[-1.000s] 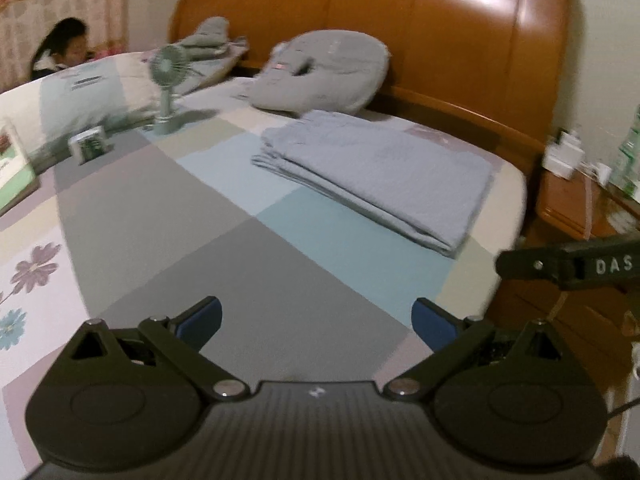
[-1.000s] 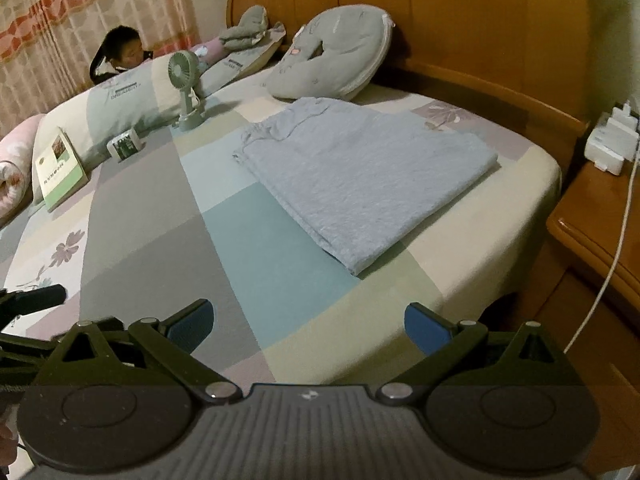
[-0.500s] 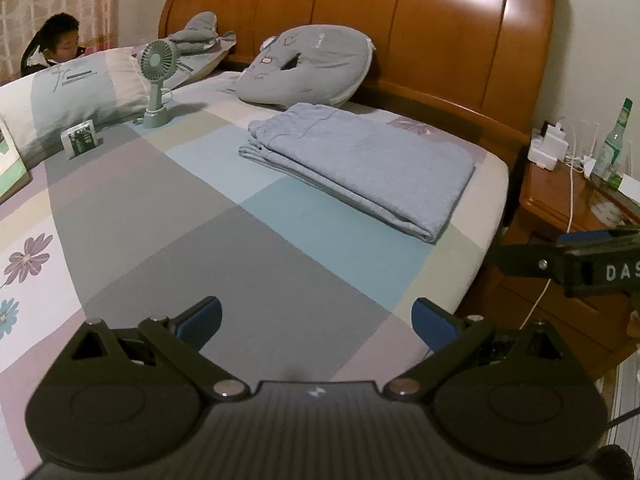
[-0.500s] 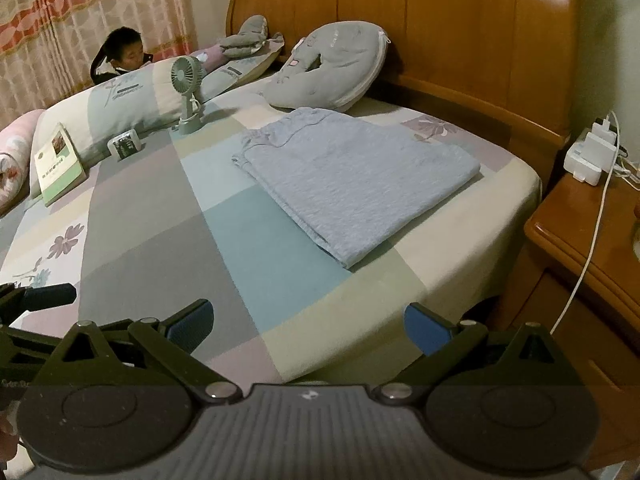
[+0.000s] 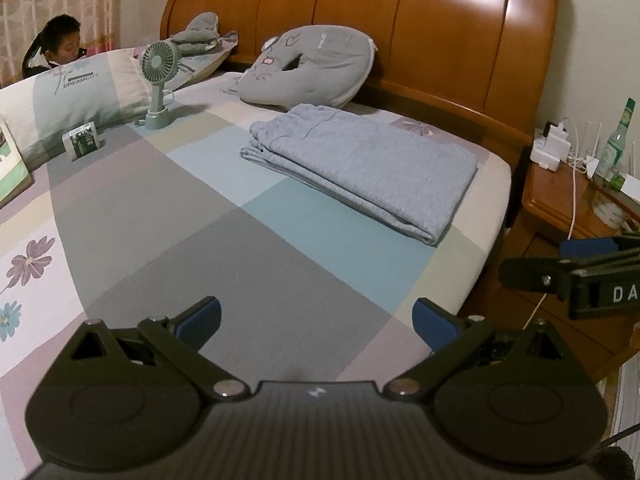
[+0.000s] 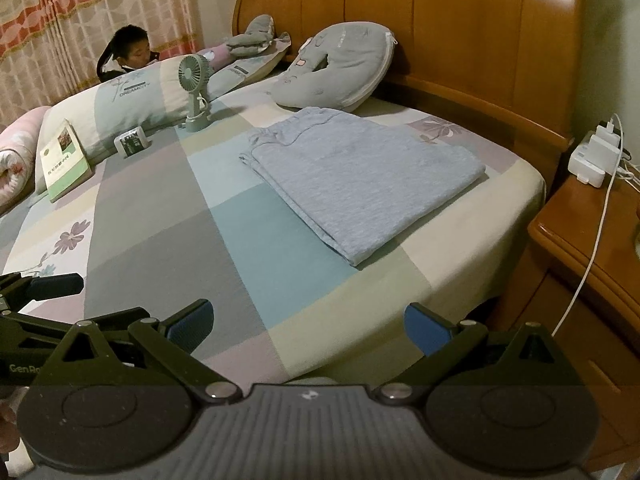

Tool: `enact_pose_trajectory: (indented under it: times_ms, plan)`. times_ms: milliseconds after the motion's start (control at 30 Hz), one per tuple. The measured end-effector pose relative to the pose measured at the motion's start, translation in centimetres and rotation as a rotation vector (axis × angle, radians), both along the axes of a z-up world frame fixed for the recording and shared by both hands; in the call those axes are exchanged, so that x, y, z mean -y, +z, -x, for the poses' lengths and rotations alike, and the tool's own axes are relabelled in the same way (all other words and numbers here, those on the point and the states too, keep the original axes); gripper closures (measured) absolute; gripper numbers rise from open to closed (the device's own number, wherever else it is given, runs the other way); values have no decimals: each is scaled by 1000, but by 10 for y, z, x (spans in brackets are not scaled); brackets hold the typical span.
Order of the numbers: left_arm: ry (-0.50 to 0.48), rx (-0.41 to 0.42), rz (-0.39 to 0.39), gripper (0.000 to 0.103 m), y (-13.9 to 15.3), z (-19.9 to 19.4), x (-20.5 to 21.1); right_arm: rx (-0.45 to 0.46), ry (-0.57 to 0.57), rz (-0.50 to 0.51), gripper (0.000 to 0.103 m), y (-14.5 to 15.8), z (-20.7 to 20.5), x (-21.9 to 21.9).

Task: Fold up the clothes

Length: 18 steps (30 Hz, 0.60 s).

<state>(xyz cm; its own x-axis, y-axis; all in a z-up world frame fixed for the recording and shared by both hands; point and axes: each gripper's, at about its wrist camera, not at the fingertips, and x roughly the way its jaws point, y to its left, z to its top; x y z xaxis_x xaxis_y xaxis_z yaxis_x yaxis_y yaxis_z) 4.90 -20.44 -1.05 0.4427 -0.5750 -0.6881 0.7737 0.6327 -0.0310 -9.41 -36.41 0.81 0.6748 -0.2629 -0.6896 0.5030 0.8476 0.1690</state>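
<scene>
A grey garment (image 5: 364, 164) lies folded in a flat rectangle on the bed, near the headboard and the bed's right edge; it also shows in the right wrist view (image 6: 360, 178). My left gripper (image 5: 316, 322) is open and empty, held above the bedspread well short of the garment. My right gripper (image 6: 306, 326) is open and empty, over the bed's near edge, also well short of the garment. Each gripper shows at the edge of the other's view.
A grey cushion (image 5: 310, 66) leans on the wooden headboard (image 5: 420, 20). A small green fan (image 5: 158, 80), a small box (image 5: 82, 144), a book (image 6: 64, 160) and pillows (image 6: 128, 100) are at the left. A child (image 6: 128, 52) sits behind the pillows. A nightstand (image 6: 592, 240) with chargers stands at the right.
Both grippers have drawn back and away from the folded garment, which looks smaller and farther off. Both stay open and empty. The garment has not moved.
</scene>
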Motion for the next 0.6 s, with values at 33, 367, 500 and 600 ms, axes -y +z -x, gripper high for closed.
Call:
enact_pose_trajectory:
  times_ms: [33,367,500,600]
  plan:
    - [0,0,-1,2,0,0,0,0,-1,0,0,0,0,0]
    - [-3,0,-4,2,3,-1,4,-6,0,-3,0,-1,-2,-1]
    - [-7,-2,-5,2,3,-1,5,-10,1,-4,0,-1,-3,0]
    - [-12,-6,-5,1,3,-2,6,-12,0,-7,0,-1,-3,1]
